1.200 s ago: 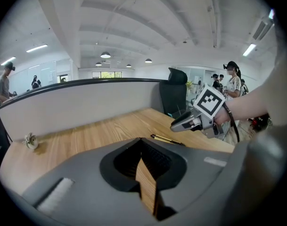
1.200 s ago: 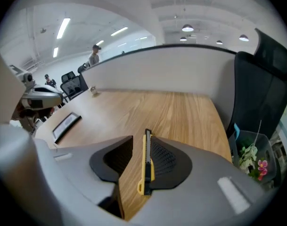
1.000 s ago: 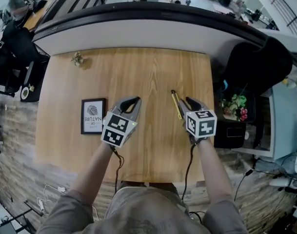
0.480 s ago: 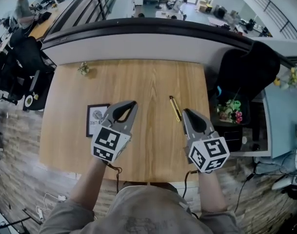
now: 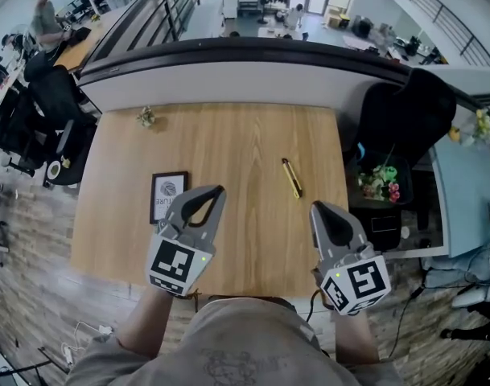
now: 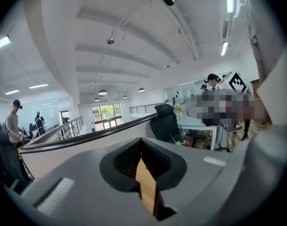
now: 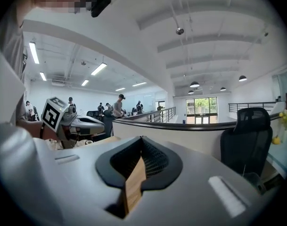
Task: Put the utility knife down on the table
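1. The utility knife (image 5: pixel 291 177) lies flat on the wooden table (image 5: pixel 245 135). It sits in the table's right half, toward 3 o'clock from the centre, with its yellow body running from 11 to 5 o'clock. Nothing touches it.
2. The right gripper (image 5: pixel 319 209) hangs near the table's front edge, with the knife at its 11 o'clock and well apart from its tips. Its jaws have just been closing and now meet. The right gripper view shows only a sliver of tabletop through the slot behind the tips, and no object between them.
3. The left gripper (image 5: pixel 216 193) hovers at 9 o'clock of the right one, its jaws likewise together and empty. A framed print (image 5: pixel 169 197) lies on the table at its 9 o'clock.
4. Judged from this, the set-down is done: the knife rests on the table, released, with both tools clear of it. Nothing appears to be left except drawing the hands away.
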`<act>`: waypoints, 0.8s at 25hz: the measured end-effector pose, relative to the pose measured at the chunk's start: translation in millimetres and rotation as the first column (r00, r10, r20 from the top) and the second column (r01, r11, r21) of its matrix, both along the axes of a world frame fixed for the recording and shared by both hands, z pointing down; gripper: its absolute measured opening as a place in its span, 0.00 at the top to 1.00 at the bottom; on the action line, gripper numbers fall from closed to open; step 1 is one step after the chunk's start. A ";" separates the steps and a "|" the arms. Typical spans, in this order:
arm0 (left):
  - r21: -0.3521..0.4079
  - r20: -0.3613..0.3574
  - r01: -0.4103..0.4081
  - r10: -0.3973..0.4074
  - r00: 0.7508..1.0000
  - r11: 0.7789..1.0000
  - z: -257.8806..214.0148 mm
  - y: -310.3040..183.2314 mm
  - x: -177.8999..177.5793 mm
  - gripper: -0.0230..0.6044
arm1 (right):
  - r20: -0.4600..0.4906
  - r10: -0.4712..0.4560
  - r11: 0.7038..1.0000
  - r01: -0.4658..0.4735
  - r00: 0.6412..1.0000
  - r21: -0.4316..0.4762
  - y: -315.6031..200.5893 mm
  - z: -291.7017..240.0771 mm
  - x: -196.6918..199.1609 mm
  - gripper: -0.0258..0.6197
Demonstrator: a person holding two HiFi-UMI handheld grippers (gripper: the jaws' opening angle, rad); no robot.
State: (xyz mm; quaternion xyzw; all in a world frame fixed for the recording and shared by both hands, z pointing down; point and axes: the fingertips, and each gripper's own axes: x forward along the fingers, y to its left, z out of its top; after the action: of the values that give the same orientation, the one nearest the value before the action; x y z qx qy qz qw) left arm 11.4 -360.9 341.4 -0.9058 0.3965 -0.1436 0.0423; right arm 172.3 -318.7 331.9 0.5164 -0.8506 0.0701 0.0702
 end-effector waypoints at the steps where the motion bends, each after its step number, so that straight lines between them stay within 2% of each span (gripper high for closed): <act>1: -0.005 -0.001 0.004 -0.004 1.000 1.000 0.8 5.1 -0.9 0.96 | -0.004 -0.005 1.000 0.005 1.000 0.002 4.5 -1.0 -1.6 0.94; 6: -0.033 -0.011 0.016 -0.016 1.000 0.999 4.2 23.1 -6.4 0.96 | 0.002 -0.033 0.999 0.033 0.999 0.013 19.1 -8.1 -13.1 0.94; 13: 0.005 -0.005 0.007 -0.007 1.000 1.000 -8.0 23.2 -6.3 0.96 | -0.006 -0.048 0.999 0.048 0.999 0.025 16.9 -11.8 -19.7 0.94; 20: -0.011 -0.066 -0.001 0.000 0.998 1.000 -15.5 22.9 -4.5 0.96 | 0.037 -0.041 0.999 0.040 0.998 0.028 13.8 -10.1 -16.7 0.94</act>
State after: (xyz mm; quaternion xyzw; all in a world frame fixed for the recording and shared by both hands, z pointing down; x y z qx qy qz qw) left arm 6.9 -338.0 325.9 -0.9103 0.3968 -0.1158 0.0240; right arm 155.6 -304.9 321.8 0.4985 -0.8630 0.0669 0.0487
